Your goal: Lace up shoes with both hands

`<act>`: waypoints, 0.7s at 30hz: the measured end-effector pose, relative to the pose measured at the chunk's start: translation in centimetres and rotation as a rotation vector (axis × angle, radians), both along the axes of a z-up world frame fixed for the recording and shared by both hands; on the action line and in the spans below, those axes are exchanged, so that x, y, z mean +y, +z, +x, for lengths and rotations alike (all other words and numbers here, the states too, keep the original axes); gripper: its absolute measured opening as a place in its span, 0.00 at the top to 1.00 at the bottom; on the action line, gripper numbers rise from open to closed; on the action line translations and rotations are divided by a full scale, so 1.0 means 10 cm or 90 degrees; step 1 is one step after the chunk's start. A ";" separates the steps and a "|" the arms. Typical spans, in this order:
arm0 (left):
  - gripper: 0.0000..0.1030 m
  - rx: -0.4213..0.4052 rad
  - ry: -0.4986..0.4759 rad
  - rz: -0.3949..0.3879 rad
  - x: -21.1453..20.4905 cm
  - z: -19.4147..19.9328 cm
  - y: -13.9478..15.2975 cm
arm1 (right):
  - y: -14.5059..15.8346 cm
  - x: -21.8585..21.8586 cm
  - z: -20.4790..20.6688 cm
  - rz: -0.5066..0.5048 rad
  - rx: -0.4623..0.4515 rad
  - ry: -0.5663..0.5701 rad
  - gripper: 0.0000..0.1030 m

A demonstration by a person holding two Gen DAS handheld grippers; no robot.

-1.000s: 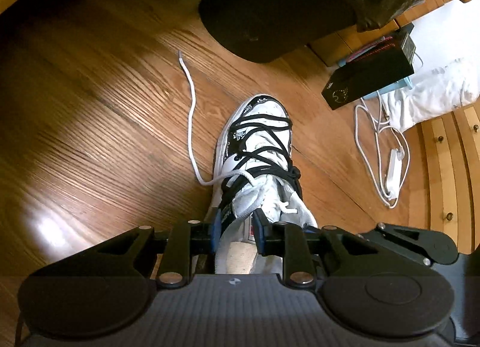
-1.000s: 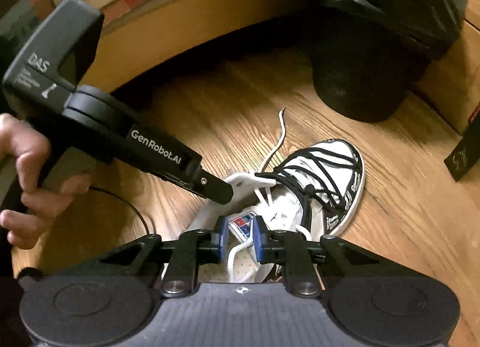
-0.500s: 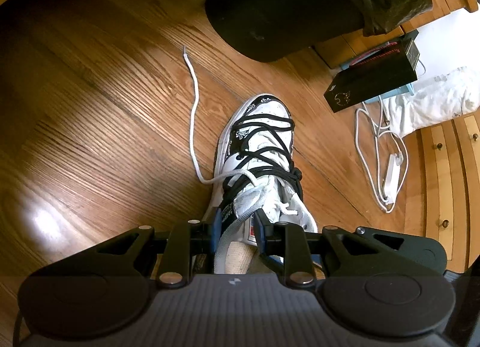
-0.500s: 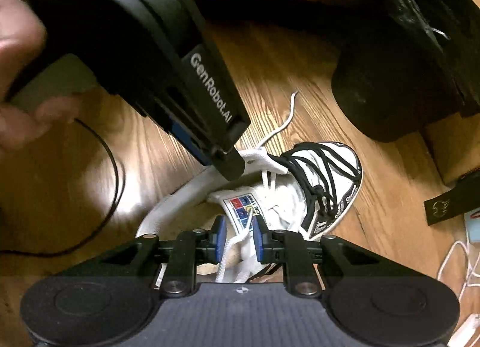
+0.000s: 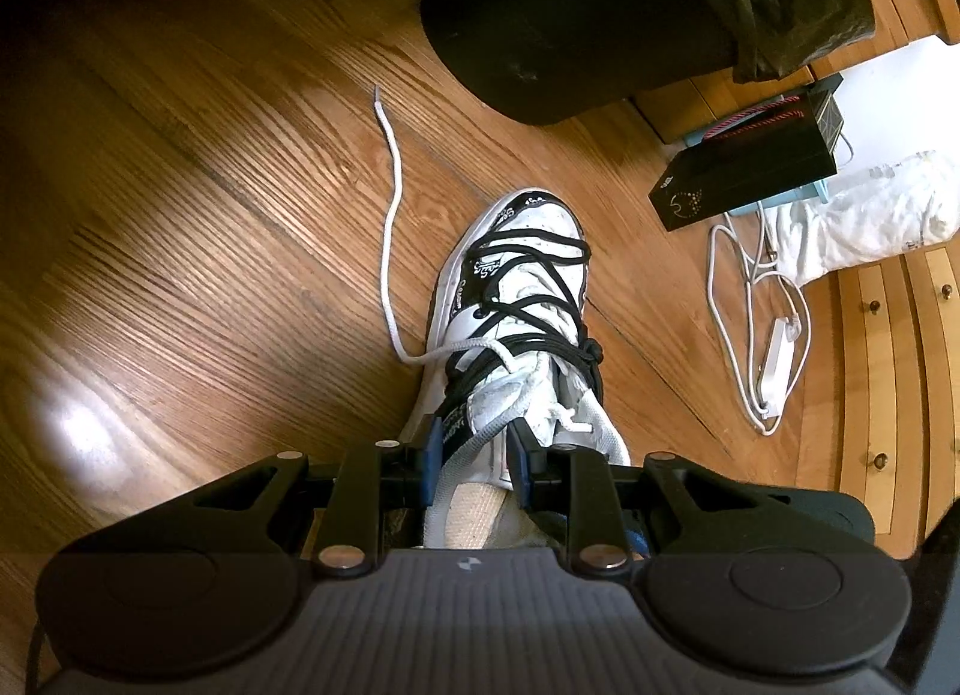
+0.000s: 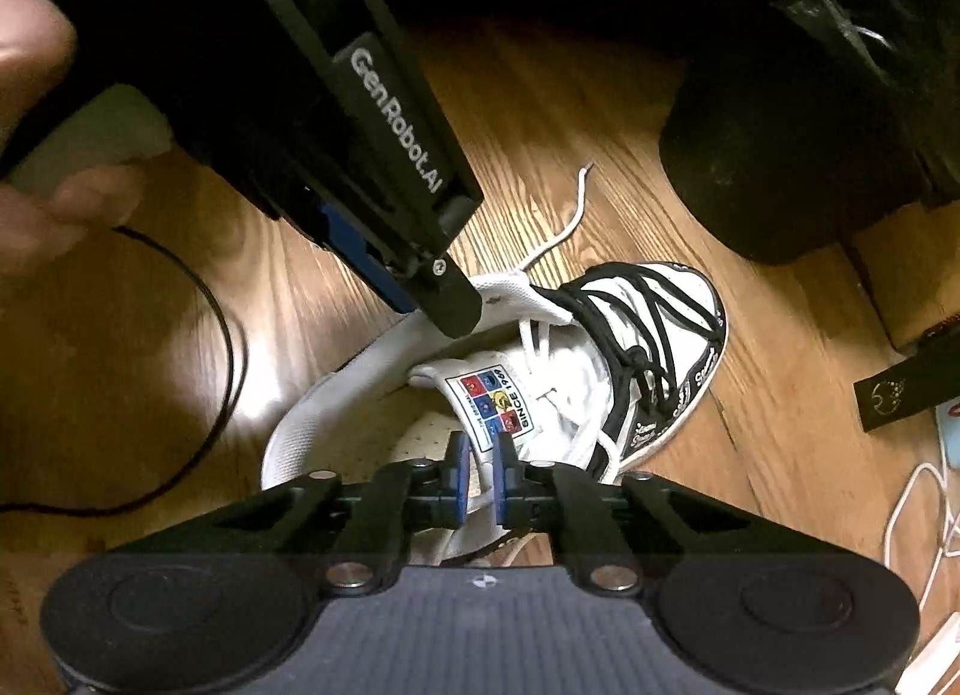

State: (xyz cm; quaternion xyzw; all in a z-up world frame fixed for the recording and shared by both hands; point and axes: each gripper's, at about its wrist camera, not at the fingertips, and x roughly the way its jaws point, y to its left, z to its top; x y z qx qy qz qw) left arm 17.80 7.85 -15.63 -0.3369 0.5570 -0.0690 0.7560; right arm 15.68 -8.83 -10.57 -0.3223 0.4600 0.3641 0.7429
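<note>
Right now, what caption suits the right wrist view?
Right gripper nipping a white lace above the white sneaker with black lacing, left gripper steadying its collar.

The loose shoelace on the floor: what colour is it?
White; the shoelace shows best in the left wrist view.

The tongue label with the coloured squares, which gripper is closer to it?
Right. The right gripper has just closed at the label's lower edge; the left gripper holds the shoe's collar, farther up.
</note>
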 end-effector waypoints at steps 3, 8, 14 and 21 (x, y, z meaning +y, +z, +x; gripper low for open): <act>0.75 0.000 0.003 -0.001 -0.01 -0.01 0.00 | 0.08 0.02 -0.06 0.001 -0.011 0.010 0.95; 0.75 -0.001 0.002 0.001 -0.02 0.00 -0.01 | 0.15 0.00 -0.07 0.012 -0.006 -0.007 0.93; 0.75 -0.001 0.003 0.001 -0.02 -0.01 -0.01 | 0.05 0.01 -0.14 -0.026 -0.034 -0.007 0.87; 0.75 -0.001 0.003 0.001 -0.02 -0.01 -0.01 | 0.01 -0.02 -0.30 -0.062 -0.091 0.022 0.87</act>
